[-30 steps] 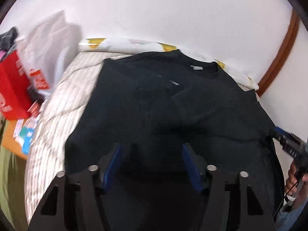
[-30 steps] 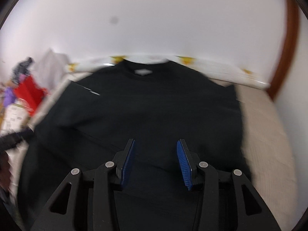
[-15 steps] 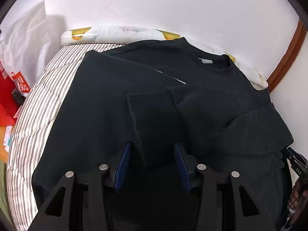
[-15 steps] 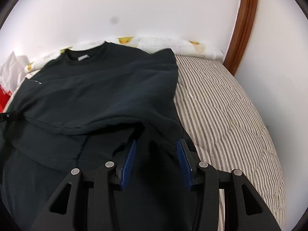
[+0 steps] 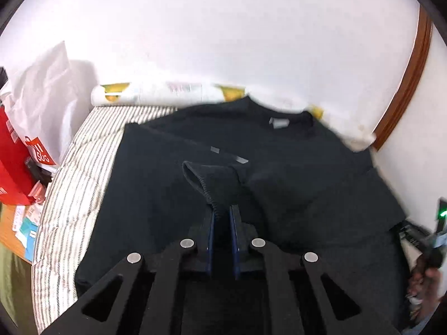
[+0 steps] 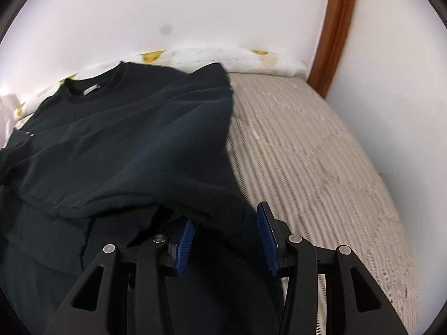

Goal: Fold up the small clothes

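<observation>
Sleeve cuff (image 5: 212, 184) between left fingers (image 5: 211, 224)

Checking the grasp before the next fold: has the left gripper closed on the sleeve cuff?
Yes, the left gripper has its blue pads pinched together on the ribbed sleeve cuff of the black sweatshirt.

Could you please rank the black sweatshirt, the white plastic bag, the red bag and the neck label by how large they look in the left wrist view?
1. Black sweatshirt
2. White plastic bag
3. Red bag, partly cut off at the edge, so unsure against the white one
4. Neck label
</observation>
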Available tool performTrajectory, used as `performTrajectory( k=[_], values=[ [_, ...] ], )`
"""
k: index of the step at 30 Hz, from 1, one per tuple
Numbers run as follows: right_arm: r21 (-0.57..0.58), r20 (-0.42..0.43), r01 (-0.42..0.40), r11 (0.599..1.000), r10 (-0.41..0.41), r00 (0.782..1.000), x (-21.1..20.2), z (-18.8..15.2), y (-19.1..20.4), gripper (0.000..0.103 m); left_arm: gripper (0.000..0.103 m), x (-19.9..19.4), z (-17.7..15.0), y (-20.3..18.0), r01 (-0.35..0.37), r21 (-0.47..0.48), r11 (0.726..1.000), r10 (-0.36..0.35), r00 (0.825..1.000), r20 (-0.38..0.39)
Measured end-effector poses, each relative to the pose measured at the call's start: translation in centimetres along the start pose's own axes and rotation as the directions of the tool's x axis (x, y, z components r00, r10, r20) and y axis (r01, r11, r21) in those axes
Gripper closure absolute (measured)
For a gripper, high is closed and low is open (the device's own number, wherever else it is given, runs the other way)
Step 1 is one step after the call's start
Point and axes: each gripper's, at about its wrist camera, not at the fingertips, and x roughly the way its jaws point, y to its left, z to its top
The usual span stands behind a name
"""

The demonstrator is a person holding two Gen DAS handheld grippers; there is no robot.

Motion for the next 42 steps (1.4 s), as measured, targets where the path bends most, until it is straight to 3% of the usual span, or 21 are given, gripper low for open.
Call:
performTrajectory(
  k=[6, 9, 14, 17, 25, 31, 35, 42],
  values=[
    [0.006, 0.053, -0.057, 0.998, 0.056, 0.997, -3.4, 0.5, -0.3, 0.059, 0.094, -3.6, 1.7, 1.0, -0.004, -0.007, 1.0, 0.004, 0.996, 0.084],
    [-0.009, 0.089, -0.121, 0.993, 0.121, 0.989, -5.4, 0.6, 0.0, 0.059, 0.094, -5.0, 2.1, 1.9, -0.046, -0.011, 0.999, 0.047, 0.991, 0.124],
    [0.011, 0.133, -0.219, 0.976, 0.215, 0.967, -6.8, 1.8, 0.7, 0.058, 0.094, -5.1, 0.9, 4.5, -0.058, -0.048, 0.997, 0.062, 0.994, 0.09],
    [-0.01, 0.106, -0.209, 0.978, 0.209, 0.972, -5.2, 2.3, 2.1, 0.057, 0.093, -3.6, -0.6, 5.7, -0.066, -0.077, 0.995, 0.069, 0.997, 0.034],
    [-0.012, -0.059, -0.072, 0.997, 0.072, 0.996, 1.5, 0.9, 3.2, 0.058, 0.089, -0.6, -3.7, 6.8, -0.12, -0.083, 0.989, 0.113, 0.99, -0.083],
    [0.057, -0.063, -0.101, 0.993, 0.105, 0.992, 1.2, 0.1, 1.9, 0.052, 0.088, -0.5, -4.5, 6.3, -0.164, -0.055, 0.985, 0.158, 0.982, -0.106],
    [0.041, -0.067, -0.138, 0.99, 0.14, 0.988, -0.2, -0.2, 1.6, 0.045, 0.088, -1.2, -4.7, 5.7, -0.179, -0.034, 0.983, 0.175, 0.98, -0.098],
    [-0.013, 0.027, -0.186, 0.983, 0.186, 0.982, -5.2, -1.5, 1.5, 0.018, 0.088, -3.3, -5.3, 4.2, -0.191, -0.014, 0.982, 0.189, 0.978, -0.088]
  ],
)
